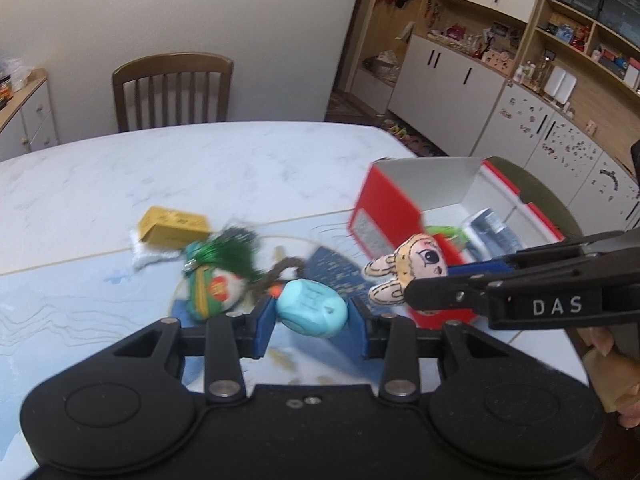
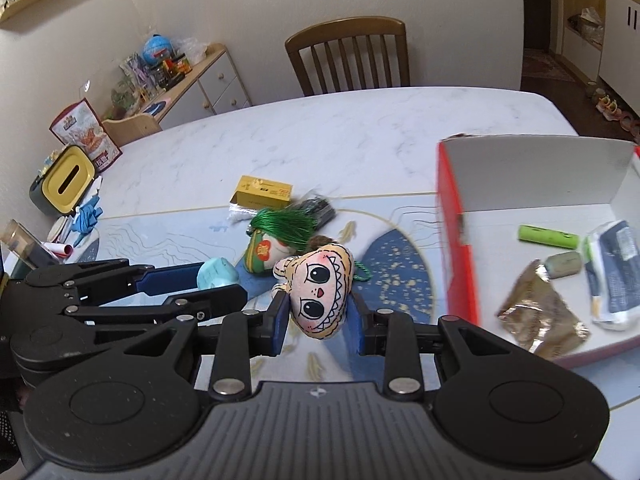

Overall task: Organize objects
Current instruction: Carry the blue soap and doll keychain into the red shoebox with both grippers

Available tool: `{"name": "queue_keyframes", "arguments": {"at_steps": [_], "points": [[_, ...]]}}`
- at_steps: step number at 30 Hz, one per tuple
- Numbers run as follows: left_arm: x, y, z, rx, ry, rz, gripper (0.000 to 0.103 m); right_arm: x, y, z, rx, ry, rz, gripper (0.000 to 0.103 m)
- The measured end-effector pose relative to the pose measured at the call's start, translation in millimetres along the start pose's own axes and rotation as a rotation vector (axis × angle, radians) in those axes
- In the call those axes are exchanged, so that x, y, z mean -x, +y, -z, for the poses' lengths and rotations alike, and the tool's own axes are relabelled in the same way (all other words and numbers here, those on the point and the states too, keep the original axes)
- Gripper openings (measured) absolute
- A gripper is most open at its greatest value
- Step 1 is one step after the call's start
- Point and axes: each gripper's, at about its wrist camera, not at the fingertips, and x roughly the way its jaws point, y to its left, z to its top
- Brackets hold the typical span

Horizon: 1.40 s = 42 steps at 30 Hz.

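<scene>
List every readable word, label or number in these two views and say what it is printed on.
"DAS": white letters on the right tool, seen in the left wrist view.
Yellow box: dark print, too small to read.
Green pouch: red and gold emblem, blurred.
Red bag by the wall: print unreadable.
Blue packet in the red box: label blurred.
Nothing else is legible.
</scene>
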Motion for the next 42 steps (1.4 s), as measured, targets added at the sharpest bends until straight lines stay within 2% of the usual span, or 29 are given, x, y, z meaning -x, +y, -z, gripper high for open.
{"name": "queue_keyframes", "arguments": {"at_steps": [9, 24, 34, 42], "points": [[-11.1, -52.6, -16.7, -0.039, -0.018, 0.038, 0.037, 33.3, -48.2, -2.7, -0.009, -0.026, 0.031, 0.030], [-55.7, -124.4, -39.8, -0.079, -0.010, 0.036, 0.037, 56.3, -140.0, -0.9, -0.037, -0.046, 0.079, 0.030], [-105.5, -159.7, -60.4, -0.095, 0.037, 0.029, 0.037, 46.7, -196.4, -1.6, -0.046, -0.029, 0.129, 0.030], [-156.3, -178.1, -72.3, -0.131, 0.098, -0.023, 0.037, 19.2, -220.2, -8.1, -0.009, 0.031, 0.151, 0.030]]}}
